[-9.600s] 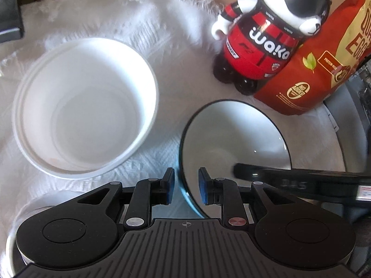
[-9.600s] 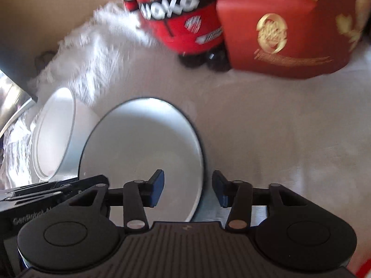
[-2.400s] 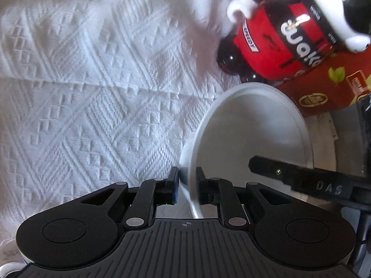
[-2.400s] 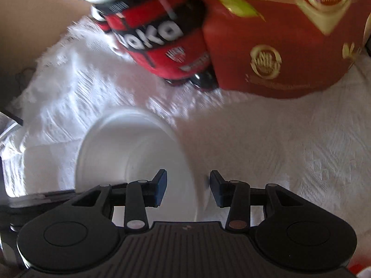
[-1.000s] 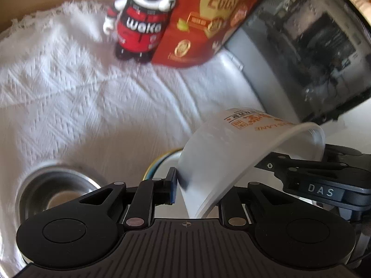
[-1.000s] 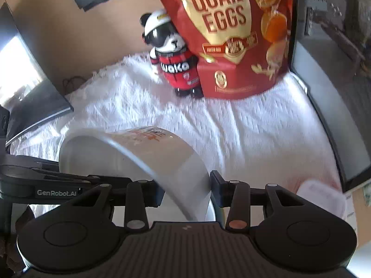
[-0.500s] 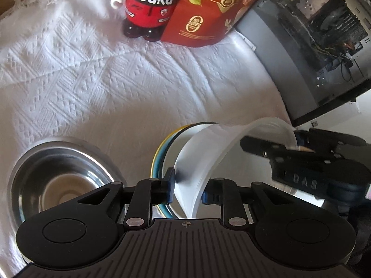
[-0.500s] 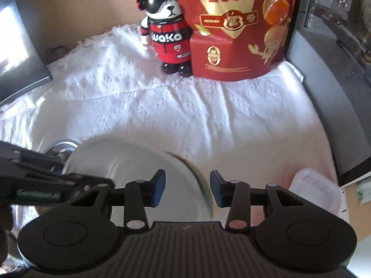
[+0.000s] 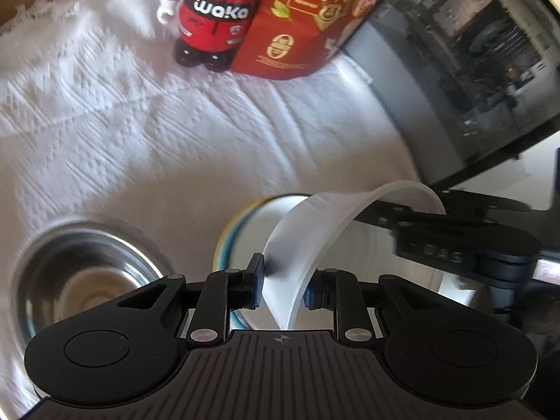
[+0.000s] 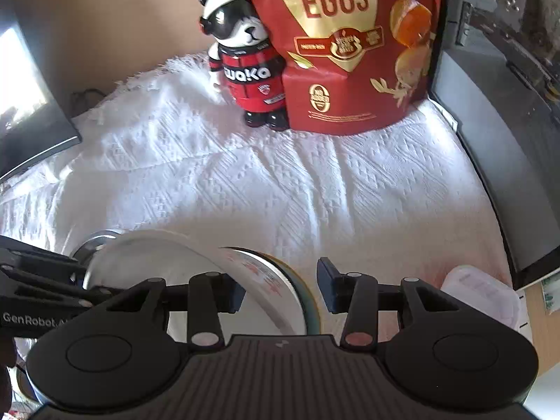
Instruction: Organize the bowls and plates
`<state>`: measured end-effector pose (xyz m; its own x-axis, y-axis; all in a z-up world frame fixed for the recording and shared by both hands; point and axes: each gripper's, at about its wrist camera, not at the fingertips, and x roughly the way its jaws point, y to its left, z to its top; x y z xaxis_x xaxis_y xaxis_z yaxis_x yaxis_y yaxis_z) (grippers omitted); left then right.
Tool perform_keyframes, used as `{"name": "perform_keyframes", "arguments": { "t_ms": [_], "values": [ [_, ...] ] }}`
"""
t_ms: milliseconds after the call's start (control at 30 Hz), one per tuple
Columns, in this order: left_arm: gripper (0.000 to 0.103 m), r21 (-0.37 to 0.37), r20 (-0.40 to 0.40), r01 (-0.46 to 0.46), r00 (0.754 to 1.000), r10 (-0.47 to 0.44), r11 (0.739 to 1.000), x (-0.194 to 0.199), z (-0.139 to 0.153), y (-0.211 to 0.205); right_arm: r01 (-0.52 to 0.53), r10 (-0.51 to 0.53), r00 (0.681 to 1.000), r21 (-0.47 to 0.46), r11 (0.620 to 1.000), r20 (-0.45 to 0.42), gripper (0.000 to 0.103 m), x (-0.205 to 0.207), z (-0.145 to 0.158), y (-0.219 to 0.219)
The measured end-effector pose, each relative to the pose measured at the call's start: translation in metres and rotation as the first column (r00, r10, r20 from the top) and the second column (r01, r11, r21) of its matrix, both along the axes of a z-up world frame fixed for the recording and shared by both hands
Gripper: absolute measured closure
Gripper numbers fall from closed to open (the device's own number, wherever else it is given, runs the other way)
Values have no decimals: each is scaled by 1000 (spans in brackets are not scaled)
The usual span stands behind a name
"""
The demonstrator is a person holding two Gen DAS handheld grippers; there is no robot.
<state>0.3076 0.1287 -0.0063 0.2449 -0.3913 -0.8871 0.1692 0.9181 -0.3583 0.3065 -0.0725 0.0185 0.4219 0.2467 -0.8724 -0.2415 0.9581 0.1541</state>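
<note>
A white plastic bowl [image 9: 315, 238] leans tilted inside a white bowl with yellow and teal rims [image 9: 238, 224], which sits on the white cloth. My left gripper [image 9: 283, 287] has the plastic bowl's near wall between its blue pads. The jaws stand parted and do not squeeze the wall. In the right wrist view the same plastic bowl [image 10: 157, 255] has its other wall between the fingers of my right gripper [image 10: 280, 294]. That gripper is open, with a gap beside its right pad. The rimmed bowl [image 10: 308, 297] shows under it.
A steel bowl [image 9: 80, 273] sits left of the stack. A bear figure [image 10: 245, 70] and a red quail-egg bag [image 10: 350, 52] stand at the back. A computer case [image 9: 472, 70] lines the right side. A lidded plastic container [image 10: 483, 297] lies near right, and a monitor [image 10: 28, 122] stands at left.
The plastic bowl has come down from above the table into the rimmed bowl. My left jaws have widened around its wall. Both grippers sank closer to the cloth.
</note>
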Motion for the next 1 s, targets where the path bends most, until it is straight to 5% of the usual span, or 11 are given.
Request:
{"name": "perform_keyframes", "arguments": {
  "t_ms": [100, 433, 600, 733, 867, 1000],
  "values": [
    [81, 68, 1, 8, 1000, -8, 998, 1, -9, -2, -1, 0, 999, -14, 1000, -36, 60, 0, -11, -1],
    [79, -29, -36, -43, 998, 42, 999, 4, -4, 17, 43, -44, 998, -41, 998, -34, 60, -1, -17, -10],
    [79, -98, -48, -63, 997, 59, 993, 0, 0, 30, 43, -43, 999, -18, 999, 25, 60, -4, 3, -11],
    [79, -170, 14, -126, 991, 130, 977, -16, 21, 63, -33, 31, 994, 23, 999, 105, 53, -6, 29, 10],
    [79, -134, 103, -283, 949, 298, 950, -49, 37, 117, -203, 197, 974, 44, 978, 111, 44, 4, 40, 60],
    [79, -14, 170, -503, 851, 497, 864, -89, 30, 172, -379, 379, 925, 26, 925, -11, 44, 22, 25, 126]
  ]
}}
